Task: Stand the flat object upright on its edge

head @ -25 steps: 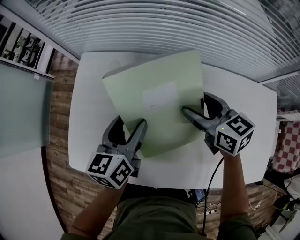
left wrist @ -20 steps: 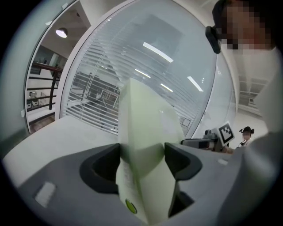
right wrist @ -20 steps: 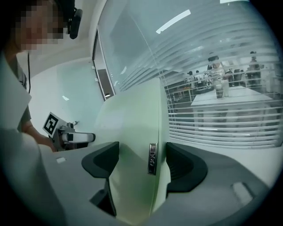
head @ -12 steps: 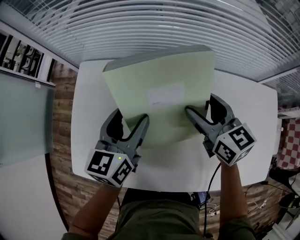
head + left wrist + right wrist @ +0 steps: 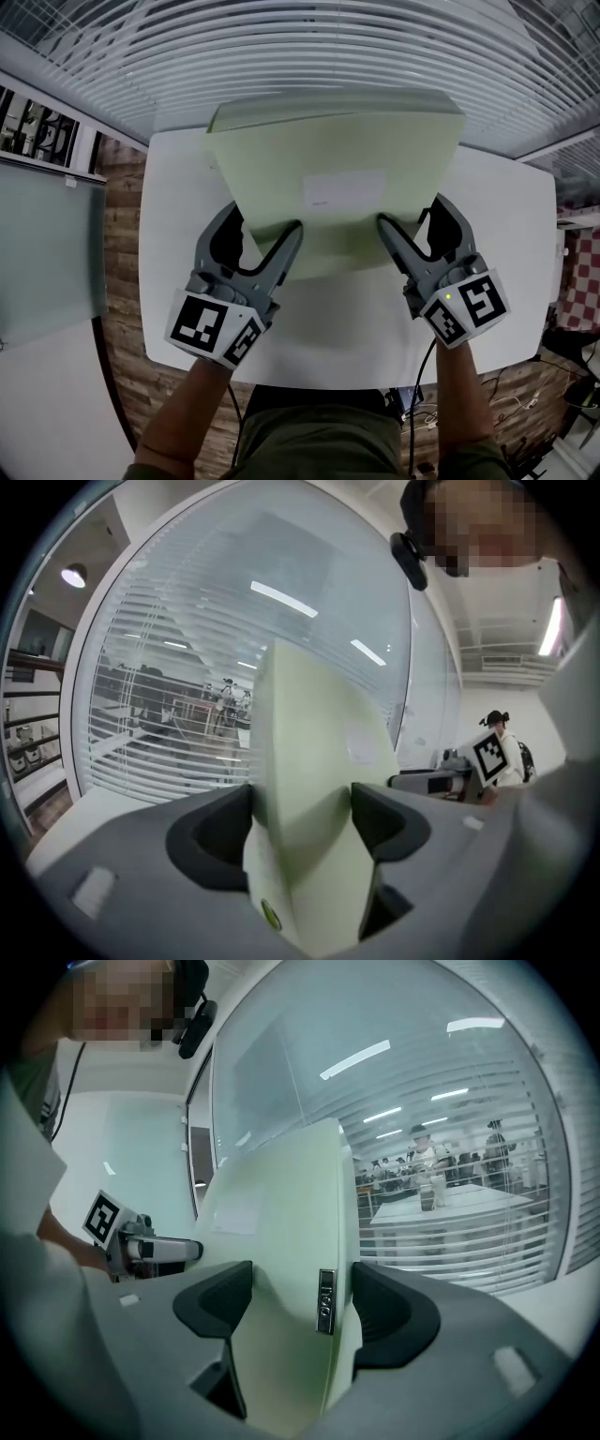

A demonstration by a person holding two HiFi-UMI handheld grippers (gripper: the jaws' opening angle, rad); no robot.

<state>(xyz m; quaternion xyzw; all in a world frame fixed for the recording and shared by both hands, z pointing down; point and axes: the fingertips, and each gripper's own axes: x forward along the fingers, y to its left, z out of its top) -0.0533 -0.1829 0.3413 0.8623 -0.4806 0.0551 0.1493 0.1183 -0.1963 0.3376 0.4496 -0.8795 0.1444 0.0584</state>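
Note:
A pale green flat box (image 5: 337, 178) with a white label is held up off the white table (image 5: 356, 328), tilted steeply with its top edge toward the blinds. My left gripper (image 5: 261, 246) is shut on its lower left edge, and the green panel (image 5: 305, 817) fills the gap between the jaws. My right gripper (image 5: 405, 232) is shut on its lower right edge; the box (image 5: 291, 1269) sits between both pads there, a small black port on its side. The box's lower edge is hidden behind the grippers.
Window blinds (image 5: 309, 47) run along the table's far edge. A wood-pattern floor (image 5: 117, 234) shows on the left. A cable (image 5: 424, 375) trails from the right gripper over the table's near edge. The person's arms reach in from below.
Both grippers have raised the green box, tipping its far edge up from a low tilt to a steep one. The two grippers have drawn nearer to me.

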